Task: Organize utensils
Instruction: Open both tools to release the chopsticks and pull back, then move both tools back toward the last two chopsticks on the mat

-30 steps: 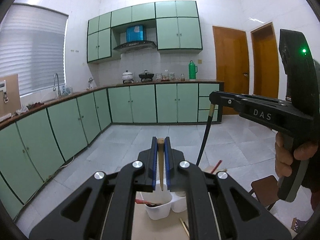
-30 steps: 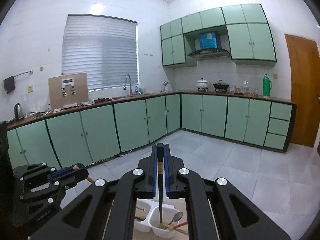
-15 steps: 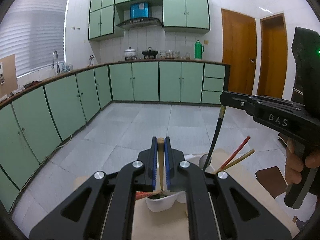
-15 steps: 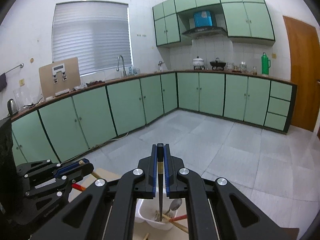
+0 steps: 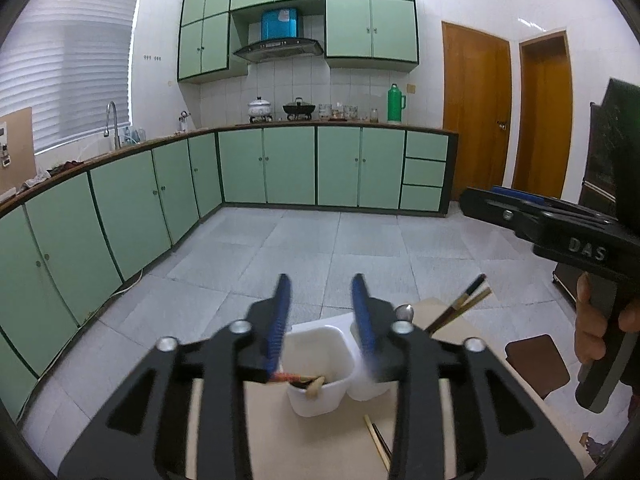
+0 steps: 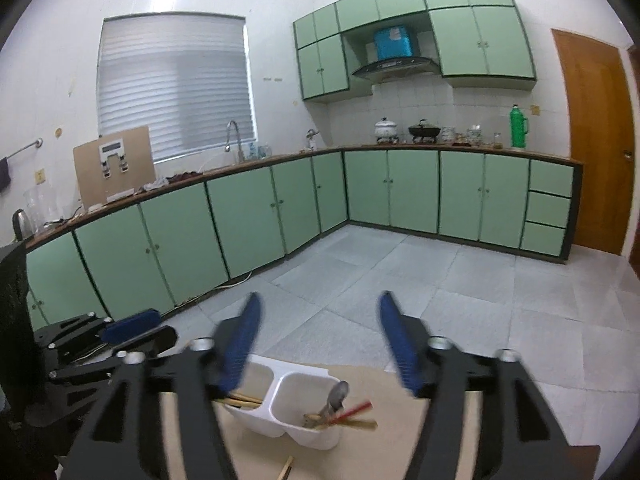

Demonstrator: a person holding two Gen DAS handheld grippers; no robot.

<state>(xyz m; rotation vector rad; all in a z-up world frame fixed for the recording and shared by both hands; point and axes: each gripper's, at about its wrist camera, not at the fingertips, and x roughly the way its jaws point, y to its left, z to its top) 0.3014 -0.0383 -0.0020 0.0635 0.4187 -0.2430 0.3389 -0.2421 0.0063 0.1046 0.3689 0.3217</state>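
Note:
A white two-compartment utensil holder (image 5: 316, 336) stands on a pale wooden tabletop (image 5: 280, 440), just beyond and below both grippers. My left gripper (image 5: 322, 316) hangs over its left compartment, jaws opening, nothing between them. Wooden chopsticks (image 5: 304, 381) lie in that compartment. My right gripper (image 6: 320, 336) hovers above the holder (image 6: 304, 436), jaws opening wide and empty. The other compartment holds a metal spoon (image 6: 338, 396), a red chopstick (image 6: 354, 409) and more chopsticks. Each gripper shows in the other's view: the right gripper (image 5: 492, 200), the left gripper (image 6: 132, 330).
A loose pair of chopsticks (image 5: 376, 436) lies on the table in front of the holder. A brown stool (image 5: 536, 364) stands right of the table. A hand (image 5: 592, 332) grips the right tool's handle. Green kitchen cabinets and grey floor tiles lie beyond.
Both grippers were shut on a chopstick each; now both stand open and empty, with the chopsticks down in the holder. Both have sunk closer to the holder.

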